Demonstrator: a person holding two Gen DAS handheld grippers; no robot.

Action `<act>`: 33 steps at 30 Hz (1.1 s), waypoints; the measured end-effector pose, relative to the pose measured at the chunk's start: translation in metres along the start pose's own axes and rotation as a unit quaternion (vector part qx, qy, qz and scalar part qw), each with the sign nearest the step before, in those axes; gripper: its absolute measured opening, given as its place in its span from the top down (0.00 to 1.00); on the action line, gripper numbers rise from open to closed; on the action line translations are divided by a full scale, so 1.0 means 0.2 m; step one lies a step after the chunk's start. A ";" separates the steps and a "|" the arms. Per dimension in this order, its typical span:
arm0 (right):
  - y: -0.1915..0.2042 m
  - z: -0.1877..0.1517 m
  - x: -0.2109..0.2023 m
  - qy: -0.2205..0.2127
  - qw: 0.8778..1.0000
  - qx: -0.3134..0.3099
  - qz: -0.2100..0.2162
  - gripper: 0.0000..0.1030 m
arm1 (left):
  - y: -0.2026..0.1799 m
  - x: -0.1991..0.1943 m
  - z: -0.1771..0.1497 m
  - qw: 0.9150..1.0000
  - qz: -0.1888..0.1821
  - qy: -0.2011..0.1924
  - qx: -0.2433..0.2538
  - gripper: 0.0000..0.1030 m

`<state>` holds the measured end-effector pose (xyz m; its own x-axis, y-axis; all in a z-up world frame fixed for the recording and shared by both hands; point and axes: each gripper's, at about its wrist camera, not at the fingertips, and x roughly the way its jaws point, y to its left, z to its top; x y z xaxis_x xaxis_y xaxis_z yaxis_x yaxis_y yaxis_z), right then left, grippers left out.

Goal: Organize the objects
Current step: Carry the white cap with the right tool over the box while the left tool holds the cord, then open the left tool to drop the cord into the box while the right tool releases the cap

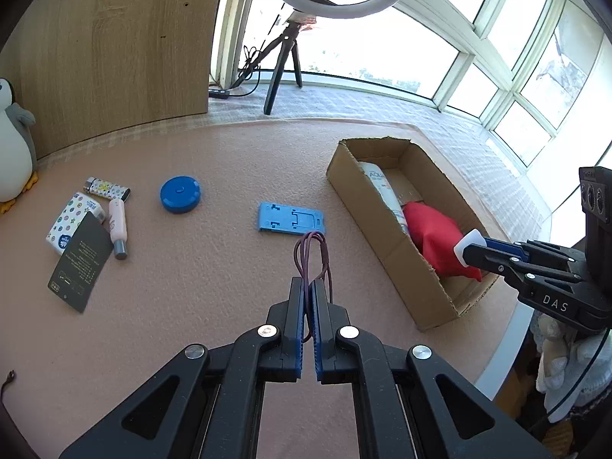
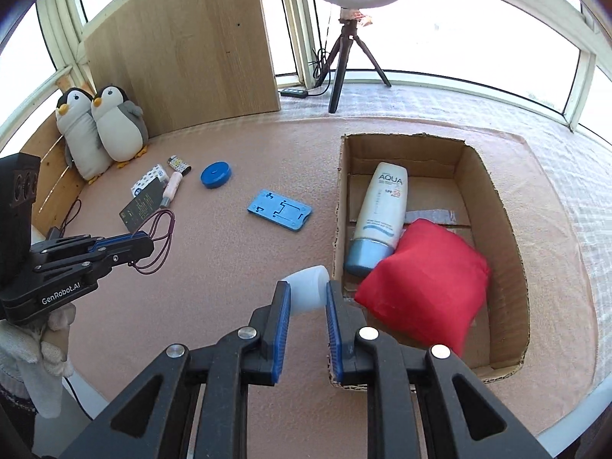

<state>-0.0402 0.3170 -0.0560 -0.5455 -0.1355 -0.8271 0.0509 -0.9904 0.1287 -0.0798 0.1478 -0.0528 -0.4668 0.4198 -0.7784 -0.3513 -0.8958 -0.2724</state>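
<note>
My left gripper is shut on a maroon cord loop and holds it above the pink mat; it also shows in the right wrist view with the cord. My right gripper is shut on a small white cap-like object, just left of the cardboard box; it shows in the left wrist view over the box. The box holds a white AQUA sunscreen tube and a red pouch.
On the mat lie a blue phone stand, a blue round tape measure, a lighter, a tissue pack, a pink tube and a dark card. Two plush penguins stand by a wooden panel. A ring-light tripod stands behind.
</note>
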 end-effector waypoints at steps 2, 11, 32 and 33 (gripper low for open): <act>-0.09 0.00 -0.03 -0.007 1.000 0.012 -0.016 0.84 | -0.08 0.04 0.03 1.000 -0.011 0.001 0.010 0.97; -0.42 -0.03 -0.08 -0.013 0.996 0.058 -0.060 0.83 | -0.48 0.20 0.08 0.995 -0.072 0.019 0.059 0.97; -0.66 -0.07 -0.07 -0.002 0.994 0.092 -0.060 0.61 | -0.78 0.36 0.05 0.990 -0.086 0.050 0.099 0.76; -0.66 -0.07 -0.07 -0.002 0.994 0.092 -0.060 0.61 | -0.77 0.36 0.05 0.990 -0.084 0.049 0.098 0.75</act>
<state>-0.0279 0.4497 -0.0685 -0.5425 -0.0168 -0.8399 -0.1687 -0.9772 0.1286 -0.0666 0.3167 -0.0611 -0.3110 0.5348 -0.7857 -0.5728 -0.7651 -0.2941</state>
